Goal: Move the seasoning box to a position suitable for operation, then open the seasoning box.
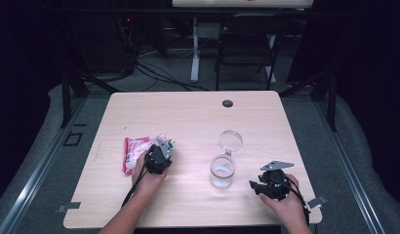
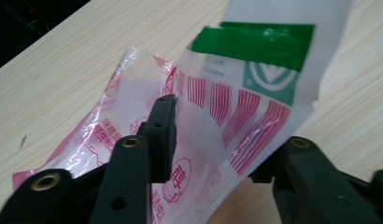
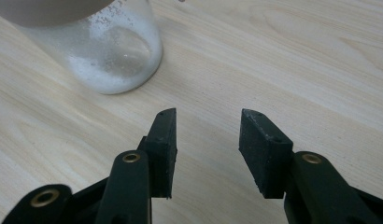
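Wood table (image 1: 188, 112) takes up the middle of the high view, pale top w/ a small dark round hole (image 1: 228, 103) near its far edge; dark chair (image 1: 248, 44) stands on the floor beyond it, top centre-right of frame. Left hand (image 1: 145, 179) comes in from the bottom, left of centre, w/ the left gripper (image 1: 161, 151) over a pink-and-white plastic packet (image 1: 133, 152) that lies on the table at mid-left. In the left gripper view the packet (image 2: 217, 112) rises up through the middle of the frame, red stripes and a green label at the upper right; it sits between the two black jaws, one jaw in front of it at centre-left, the other behind its lower right edge. Jaws are at a middling gap around the packet, and can't tell if the pads actually press on it. Right hand (image 1: 286, 202) is at the lower right of the high view w/ the right gripper (image 1: 259, 185) pointing left toward a clear glass jar (image 1: 222, 171), near it but apart. Jar lid (image 1: 230, 140) lies just behind the jar. In the right gripper view the jaws stand fairly wide w/ bare table between them, jar (image 3: 115, 51) at upper left w/ white grains in its base
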